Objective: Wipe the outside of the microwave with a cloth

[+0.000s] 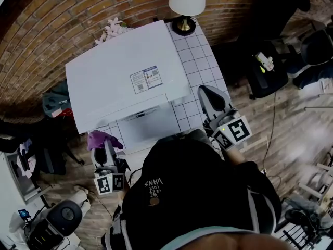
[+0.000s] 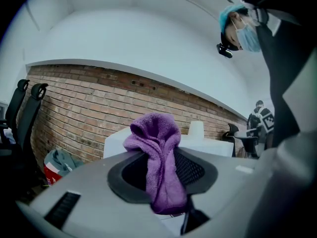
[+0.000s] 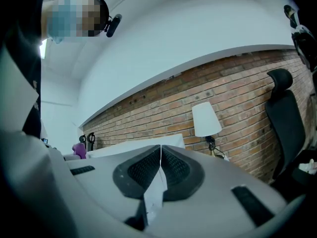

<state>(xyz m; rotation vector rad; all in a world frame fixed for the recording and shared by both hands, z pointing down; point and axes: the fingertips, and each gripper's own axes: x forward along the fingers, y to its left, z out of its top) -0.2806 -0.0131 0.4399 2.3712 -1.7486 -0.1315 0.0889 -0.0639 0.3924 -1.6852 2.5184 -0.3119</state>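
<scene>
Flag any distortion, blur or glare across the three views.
Head view: heavy fisheye, brick wall curves, white microwave evenly lit without glare. Left gripper view: dark corners, purple cloth sharp. Right gripper view: wall bows, lamp crisp, mosaic patch upper left.

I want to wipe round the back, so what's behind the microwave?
Some pink flowers peek out behind the microwave, by the brick wall. A lamp stands beside its far right corner. The microwave's body hides whatever else lies in that gap.

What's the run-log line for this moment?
left gripper: shut on cloth | cloth: at front left corner of microwave | right gripper: shut, empty, right of it | contact: cannot tell
</scene>
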